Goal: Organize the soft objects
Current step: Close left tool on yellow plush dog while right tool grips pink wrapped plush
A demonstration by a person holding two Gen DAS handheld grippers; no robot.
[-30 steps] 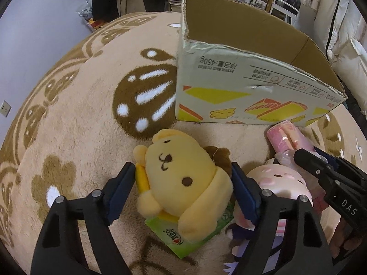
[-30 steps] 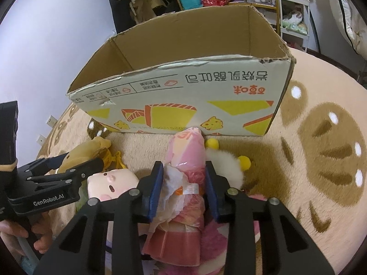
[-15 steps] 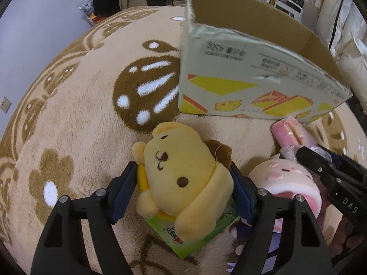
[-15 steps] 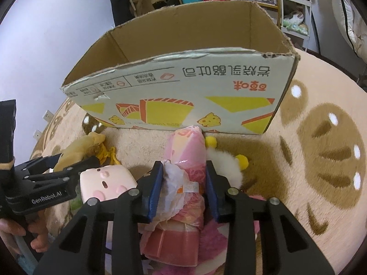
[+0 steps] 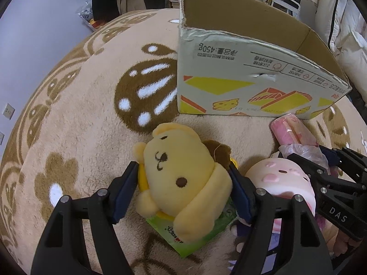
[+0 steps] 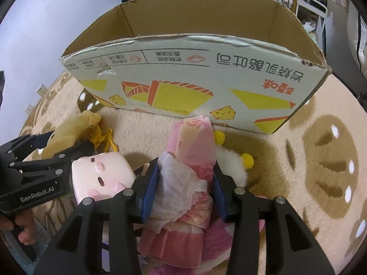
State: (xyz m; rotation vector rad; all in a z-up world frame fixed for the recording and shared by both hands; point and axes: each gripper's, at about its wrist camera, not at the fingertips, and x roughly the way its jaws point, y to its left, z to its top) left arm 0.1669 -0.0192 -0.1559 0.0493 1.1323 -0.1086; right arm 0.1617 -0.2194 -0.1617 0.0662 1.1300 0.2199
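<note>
Fingers of left gripper (image 5: 183, 185) clench yellow plush (image 5: 183, 178); right gripper (image 6: 185, 188) clenches pink bundle (image 6: 192, 151); cardboard box (image 6: 183, 73) interior unseen.

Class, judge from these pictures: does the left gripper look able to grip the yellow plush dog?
Probably yes: the left gripper already straddles the yellow plush dog, pads at both sides, nothing between.

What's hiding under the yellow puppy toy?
A green packet pokes out from beneath the yellow puppy plush, lying on the rug. Only its edge with some red print shows; the plush covers the rest, so what the packet is cannot be told.
</note>
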